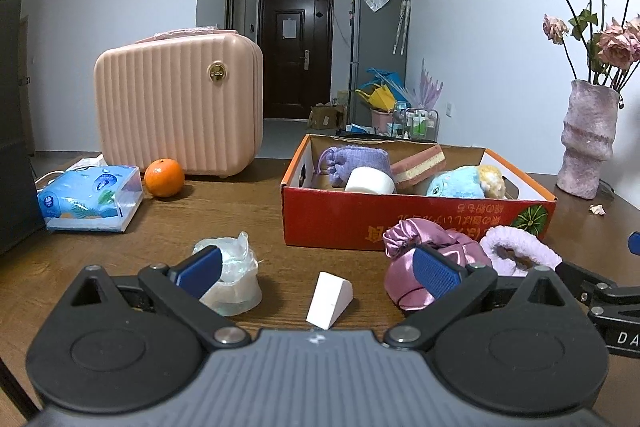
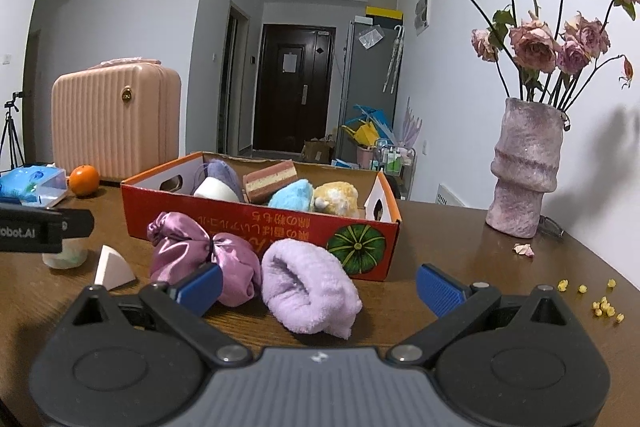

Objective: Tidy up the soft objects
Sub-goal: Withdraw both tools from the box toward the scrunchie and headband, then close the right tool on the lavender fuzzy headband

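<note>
Wooden table [image 1: 224, 211] bears red box [image 1: 416, 219]; both claws [image 1: 316, 273] [image 2: 318, 285] gape empty.

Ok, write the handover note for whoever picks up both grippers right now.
Left gripper: open, empty, low over the table, white wedge sponge between its fingers.
Right gripper: open, empty, lilac fluffy towel lying between its fingers.
Done: the cardboard box already holds a purple pouch, white roll, layered sponge, blue plush and yellow plush.
Left on the table, in front of the box: wedge sponge, pink satin pouch, lilac towel, and a crumpled plastic-wrapped item at far left.
Orange, tissue pack and vase stand apart.
</note>
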{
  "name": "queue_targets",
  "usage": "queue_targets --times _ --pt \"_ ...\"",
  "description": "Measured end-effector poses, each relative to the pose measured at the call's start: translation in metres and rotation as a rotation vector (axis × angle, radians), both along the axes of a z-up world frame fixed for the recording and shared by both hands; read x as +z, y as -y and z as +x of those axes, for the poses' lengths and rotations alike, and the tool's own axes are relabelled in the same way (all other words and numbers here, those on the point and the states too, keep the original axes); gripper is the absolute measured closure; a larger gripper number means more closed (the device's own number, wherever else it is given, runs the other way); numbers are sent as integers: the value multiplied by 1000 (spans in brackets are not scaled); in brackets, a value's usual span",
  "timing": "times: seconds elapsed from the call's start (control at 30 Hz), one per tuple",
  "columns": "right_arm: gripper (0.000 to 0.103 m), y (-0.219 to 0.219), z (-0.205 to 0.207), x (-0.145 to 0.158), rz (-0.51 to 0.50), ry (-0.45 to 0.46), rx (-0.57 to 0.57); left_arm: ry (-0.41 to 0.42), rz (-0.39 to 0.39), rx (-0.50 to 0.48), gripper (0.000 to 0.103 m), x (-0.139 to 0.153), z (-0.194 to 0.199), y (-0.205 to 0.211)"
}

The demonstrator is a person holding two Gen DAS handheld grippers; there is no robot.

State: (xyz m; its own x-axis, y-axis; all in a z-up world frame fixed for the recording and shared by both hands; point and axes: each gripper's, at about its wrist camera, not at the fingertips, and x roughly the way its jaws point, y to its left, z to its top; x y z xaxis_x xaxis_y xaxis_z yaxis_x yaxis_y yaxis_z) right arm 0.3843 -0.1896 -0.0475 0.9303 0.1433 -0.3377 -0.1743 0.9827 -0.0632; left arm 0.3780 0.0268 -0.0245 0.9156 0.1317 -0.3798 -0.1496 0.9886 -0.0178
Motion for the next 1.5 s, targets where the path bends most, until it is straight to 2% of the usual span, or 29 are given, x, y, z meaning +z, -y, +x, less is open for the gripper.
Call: queue_targets --times 0.2,0.53,0.9,1.07,1.17,1.3,1.37,1.43,1.5 --pt "0 1 14 -7 -9 -62 2 -15 -3 -7 0 -2 3 -1" --pt "0 5 60 -24 -27 -195 11 -27 -7 -7 0 -4 4 -2" --pt "0 2 99 -35 -29 -286 51 -53 -4 -11 0 -9 11 -3" --pt "7 0 108 -38 -39 -305 69 -64 -8 -14 0 -10 14 -4" --pt "16 -2 109 -39 -43 -312 80 -69 -7 -18 0 -11 16 -3" --pt "19 -2 107 -40 -39 -313 83 -69 -4 -23 0 -11 17 -2" --pt "25 -1 106 -40 -30 -313 86 -70 -3 -25 0 -12 17 -2" --pt "39 0 104 -39 -20 -309 91 -67 2 -22 0 -12 18 -1" --pt "46 0 103 -39 -20 -304 91 -64 8 -21 0 -12 18 0"
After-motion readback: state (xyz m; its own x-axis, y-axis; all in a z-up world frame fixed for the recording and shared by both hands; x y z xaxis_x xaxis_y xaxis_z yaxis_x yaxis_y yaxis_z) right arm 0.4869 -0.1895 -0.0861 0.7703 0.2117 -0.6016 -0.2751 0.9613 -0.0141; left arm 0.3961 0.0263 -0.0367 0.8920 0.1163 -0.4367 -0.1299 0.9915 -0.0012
